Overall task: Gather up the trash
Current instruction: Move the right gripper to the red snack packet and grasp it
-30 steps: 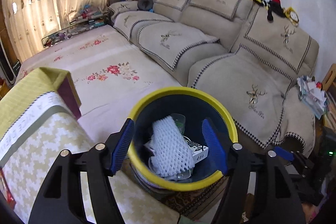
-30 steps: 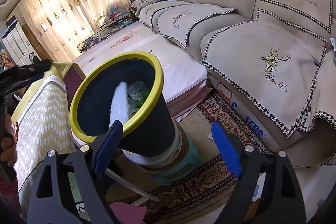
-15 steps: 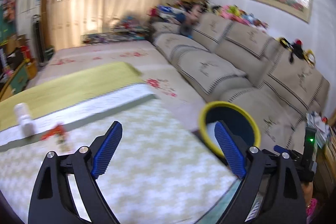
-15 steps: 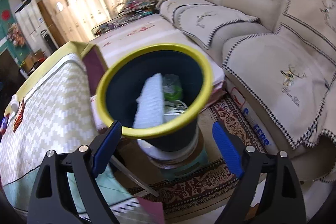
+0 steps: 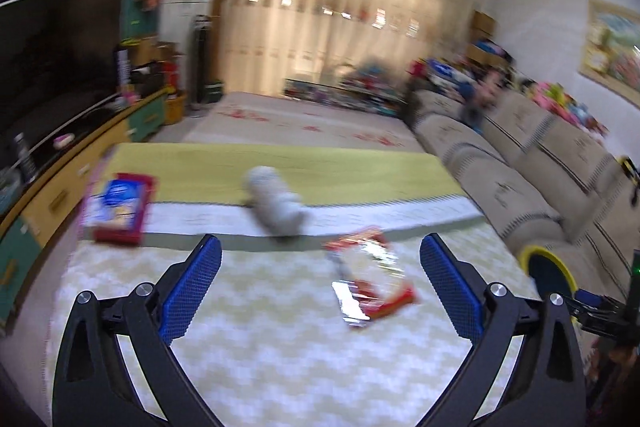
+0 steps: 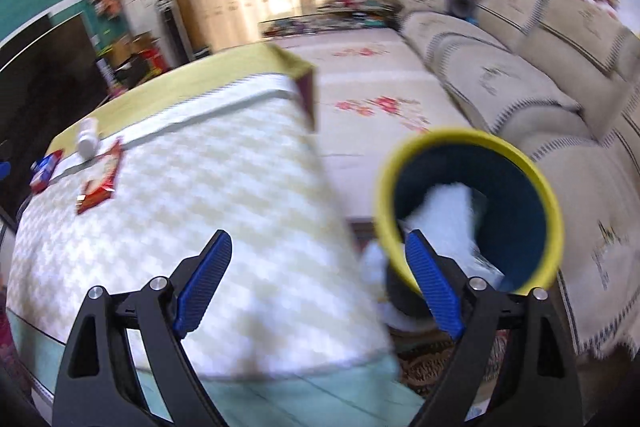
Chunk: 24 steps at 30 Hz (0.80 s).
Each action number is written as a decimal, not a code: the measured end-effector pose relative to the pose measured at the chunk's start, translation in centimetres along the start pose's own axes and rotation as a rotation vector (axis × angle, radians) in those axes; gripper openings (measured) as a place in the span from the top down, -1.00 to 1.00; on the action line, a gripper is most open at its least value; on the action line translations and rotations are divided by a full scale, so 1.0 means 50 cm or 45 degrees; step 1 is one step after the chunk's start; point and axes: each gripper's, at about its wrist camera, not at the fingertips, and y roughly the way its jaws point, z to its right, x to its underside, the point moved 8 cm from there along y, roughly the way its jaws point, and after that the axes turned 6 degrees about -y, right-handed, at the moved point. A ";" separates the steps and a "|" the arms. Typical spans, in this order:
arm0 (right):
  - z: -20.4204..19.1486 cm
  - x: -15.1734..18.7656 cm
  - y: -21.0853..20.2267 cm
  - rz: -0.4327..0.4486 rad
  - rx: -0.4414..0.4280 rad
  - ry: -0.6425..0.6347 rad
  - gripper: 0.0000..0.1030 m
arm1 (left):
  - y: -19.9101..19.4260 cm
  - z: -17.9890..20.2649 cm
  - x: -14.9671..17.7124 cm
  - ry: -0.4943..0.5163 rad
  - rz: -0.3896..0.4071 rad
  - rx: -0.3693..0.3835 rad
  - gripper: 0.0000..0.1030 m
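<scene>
A: Our left gripper [image 5: 320, 267] has just been opening; its jaws stand wide, nothing between them; the wrapper [image 5: 370, 281] lies on the table [image 5: 280, 347] ahead.

B: Our right gripper [image 6: 320, 275] gapes empty too; the bin [image 6: 468, 211] stands beside the table.

Motion blur smeared the white bottle [image 5: 276, 207]; the red box's [image 5: 119, 207] print was unreadable; the bin's [image 6: 548, 203] base was hidden.

Wrapper [image 5: 370, 281] and bottle [image 5: 276, 207] on table [image 5: 280, 347], bin [image 6: 468, 211] beside.
</scene>
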 end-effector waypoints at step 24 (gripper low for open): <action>-0.550 -0.126 0.230 -0.210 -0.334 -0.485 -0.64 | 0.039 -0.177 0.032 -0.214 0.052 -0.165 -0.90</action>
